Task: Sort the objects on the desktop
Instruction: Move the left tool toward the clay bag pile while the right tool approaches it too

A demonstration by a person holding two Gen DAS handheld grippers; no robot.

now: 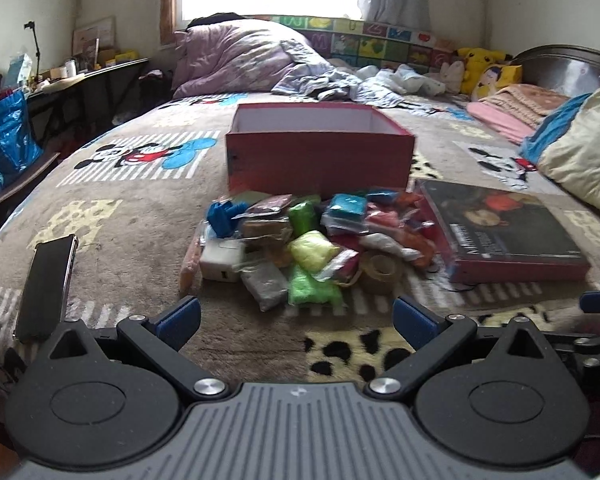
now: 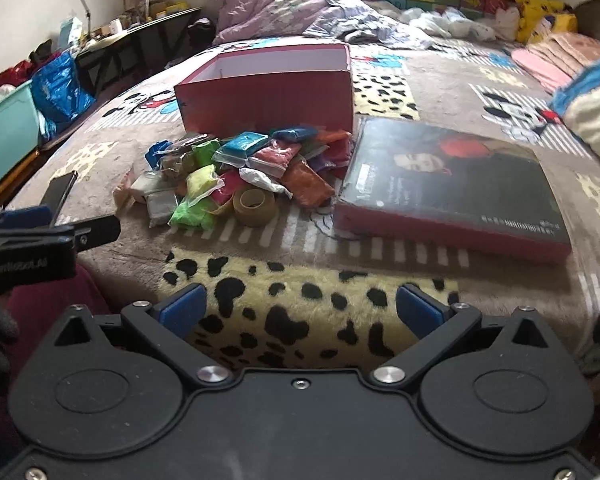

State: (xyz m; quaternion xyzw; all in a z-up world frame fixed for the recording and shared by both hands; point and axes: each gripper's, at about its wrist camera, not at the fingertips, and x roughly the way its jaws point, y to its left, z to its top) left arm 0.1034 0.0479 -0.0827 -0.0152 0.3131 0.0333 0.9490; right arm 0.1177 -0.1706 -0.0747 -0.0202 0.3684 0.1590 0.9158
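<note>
**Operator:** Both tools are held short of the work. My left gripper (image 1: 296, 314) has its fingers spread wide with nothing between them, and my right gripper (image 2: 298, 308) is spread the same way, empty, over the leopard-print patch of the blanket (image 2: 300, 312).

**Spotter:** Where's the stuff to sort?

**Operator:** Take the red box (image 1: 320, 148) as the landmark. It stands open-topped on the bed, and I can't see whether anything lies inside. The pile of coloured packets (image 1: 300, 240) is heaped against its near wall. The roll of tape (image 1: 382, 274) is at the pile's near edge, the white charger block (image 1: 222, 260) on the pile's left side. The lid (image 1: 504, 232) lies flat just right of the box, touching the pile. The phone (image 1: 46, 284) is well to the left of the box, apart from everything.

**Spotter:** What worries you?

**Operator:** The packets look slick and overlapped, so I judge a pinch could catch two, or only a loose bag corner, and drop one short of the box. The soft blanket gives, so pressing down could snag fabric in the fingers. The box looks light; a nudge against its near wall might shove it away. And my grippers sit close together, so reaching at once risks a collision.
</note>
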